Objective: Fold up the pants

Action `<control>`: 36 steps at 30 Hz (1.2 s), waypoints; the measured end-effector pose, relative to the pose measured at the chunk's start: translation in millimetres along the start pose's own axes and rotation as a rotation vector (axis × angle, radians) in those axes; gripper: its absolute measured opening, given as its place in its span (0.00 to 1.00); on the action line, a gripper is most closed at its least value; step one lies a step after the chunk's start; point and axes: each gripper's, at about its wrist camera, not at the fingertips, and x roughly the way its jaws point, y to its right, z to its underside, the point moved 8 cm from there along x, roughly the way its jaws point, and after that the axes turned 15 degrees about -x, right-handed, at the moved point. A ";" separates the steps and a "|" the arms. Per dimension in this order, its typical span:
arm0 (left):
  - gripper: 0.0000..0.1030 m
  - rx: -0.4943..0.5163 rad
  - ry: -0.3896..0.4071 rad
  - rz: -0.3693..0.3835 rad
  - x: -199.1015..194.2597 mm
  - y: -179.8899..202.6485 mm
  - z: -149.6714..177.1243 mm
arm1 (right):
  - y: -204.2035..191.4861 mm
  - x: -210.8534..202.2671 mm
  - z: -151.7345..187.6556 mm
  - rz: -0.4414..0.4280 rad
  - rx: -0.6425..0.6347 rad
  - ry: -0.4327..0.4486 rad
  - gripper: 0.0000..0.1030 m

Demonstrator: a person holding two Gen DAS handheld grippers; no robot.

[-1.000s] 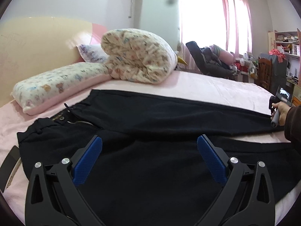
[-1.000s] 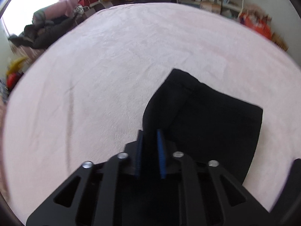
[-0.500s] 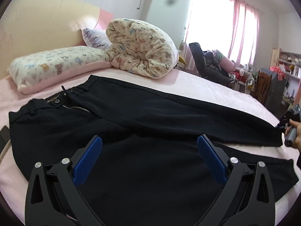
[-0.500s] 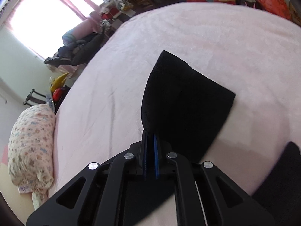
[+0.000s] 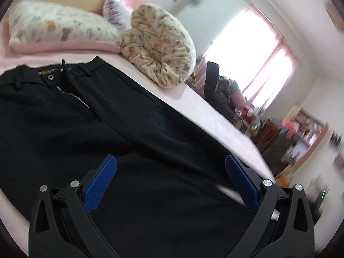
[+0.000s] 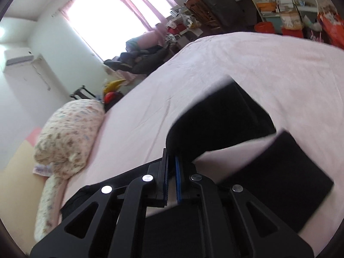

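Black pants (image 5: 90, 126) lie spread on the pink bed (image 5: 206, 116), waistband and zipper at the upper left of the left wrist view. My left gripper (image 5: 171, 167) is open just above the thigh area, holding nothing. My right gripper (image 6: 171, 161) is shut on the far leg's cuff end (image 6: 217, 116) and holds it lifted off the bed. The other leg's cuff (image 6: 286, 172) lies flat on the bed to the right of it.
A rolled floral quilt (image 5: 161, 45) and a pillow (image 5: 58, 30) sit at the head of the bed. The quilt also shows in the right wrist view (image 6: 68, 137). A chair with clothes (image 5: 219, 90) and shelves (image 5: 305, 129) stand beyond the bed's far side.
My right gripper has lifted the cuff and tilted upward and leftward, bringing the other cuff and quilt into view. My left gripper has moved closer over the pants and tilted.
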 end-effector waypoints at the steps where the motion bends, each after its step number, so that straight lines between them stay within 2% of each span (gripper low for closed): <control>1: 0.98 -0.014 0.010 -0.005 1.5 1.0 -9.5 | 4.5 -5.6 5.1 -0.009 0.008 -0.002 0.05; 4: 0.98 -0.002 -0.003 -0.036 17.8 10.3 -39.2 | 14.7 -14.1 17.8 -0.037 0.035 -0.006 0.05; 8: 0.98 0.009 -0.086 -0.115 62.7 17.2 -84.7 | 24.3 -9.7 23.6 -0.059 0.109 -0.024 0.05; 11: 0.98 -0.087 -0.079 -0.172 92.2 9.5 -118.4 | 31.1 -9.1 25.9 -0.074 0.162 -0.036 0.05; 13: 0.98 -0.158 -0.101 -0.177 114.4 4.7 -133.3 | 29.6 -7.7 22.3 -0.074 0.162 -0.035 0.05; 18: 0.98 -0.240 -0.219 -0.219 176.8 -7.3 -142.3 | 33.0 -7.7 19.2 -0.079 0.155 -0.032 0.05; 22: 0.97 -0.279 -0.247 -0.225 214.8 -13.0 -146.8 | 34.9 -7.6 16.7 -0.072 0.139 -0.027 0.05; 28: 0.97 -0.329 -0.307 -0.309 268.3 -29.2 -147.6 | 38.5 -6.8 14.8 -0.060 0.129 -0.025 0.05; 30: 0.90 -0.302 -0.297 -0.364 280.0 -34.9 -151.8 | 39.4 -6.1 14.3 -0.051 0.123 -0.026 0.05; 31: 0.82 -0.306 -0.299 -0.371 283.9 -37.5 -153.4 | 40.0 -5.8 14.6 -0.049 0.119 -0.028 0.05; 32: 0.68 -0.318 -0.306 -0.379 286.7 -40.1 -153.2 | 39.9 -5.4 14.5 -0.046 0.111 -0.030 0.05; 33: 0.61 -0.329 -0.313 -0.395 290.6 -43.8 -153.3 | 39.7 -5.3 14.5 -0.044 0.104 -0.030 0.05; 36: 0.53 -0.330 -0.301 -0.457 296.6 -52.1 -154.2 | 39.2 -4.0 14.0 -0.038 0.086 -0.031 0.05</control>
